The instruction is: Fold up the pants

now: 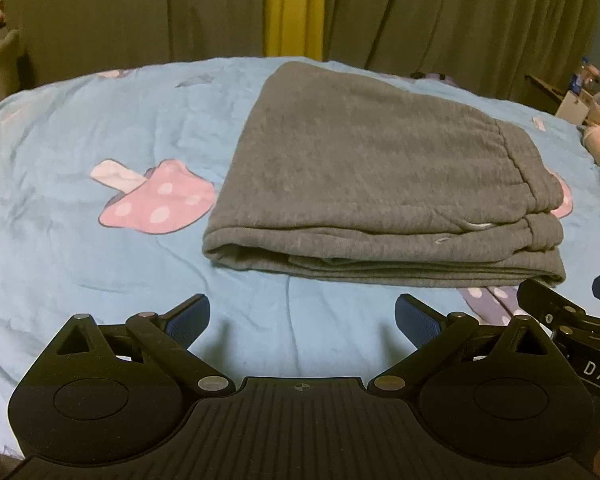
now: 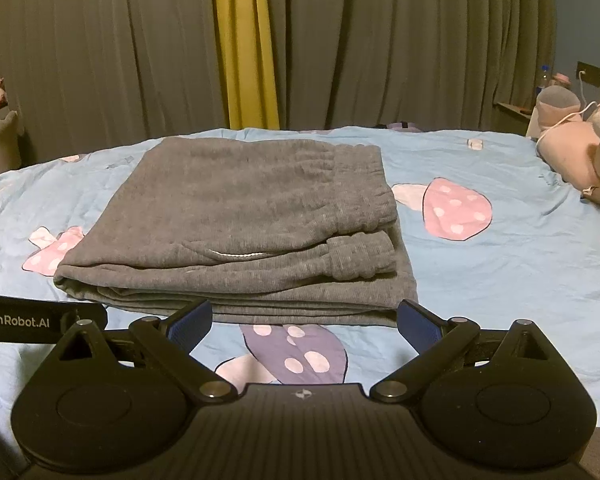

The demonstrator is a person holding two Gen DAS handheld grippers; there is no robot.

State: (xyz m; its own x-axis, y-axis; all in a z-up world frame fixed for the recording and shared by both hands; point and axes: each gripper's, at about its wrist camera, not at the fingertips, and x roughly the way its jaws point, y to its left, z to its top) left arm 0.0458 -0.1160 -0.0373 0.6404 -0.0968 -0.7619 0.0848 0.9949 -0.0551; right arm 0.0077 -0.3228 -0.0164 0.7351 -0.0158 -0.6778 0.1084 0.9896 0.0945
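Observation:
Grey sweatpants (image 1: 364, 176) (image 2: 240, 232) lie folded into a thick rectangle on a light blue bed cover with mushroom prints. The elastic waistband and cuffs (image 2: 360, 256) are stacked at the right end, with a white drawstring showing along the front. My left gripper (image 1: 302, 320) is open, low over the cover just in front of the fold's near left edge, holding nothing. My right gripper (image 2: 304, 322) is open too, its blue pads (image 2: 190, 324) just short of the pants' near edge. The right gripper's body (image 1: 572, 320) shows at the left view's right edge.
Grey curtains with a yellow strip (image 2: 246, 44) hang behind the bed. Pink plush toys (image 2: 580, 152) and a cable lie at the right side of the bed. A bedside shelf with a bottle (image 2: 544, 78) stands far right. Bed cover (image 1: 80, 160) spreads left of the pants.

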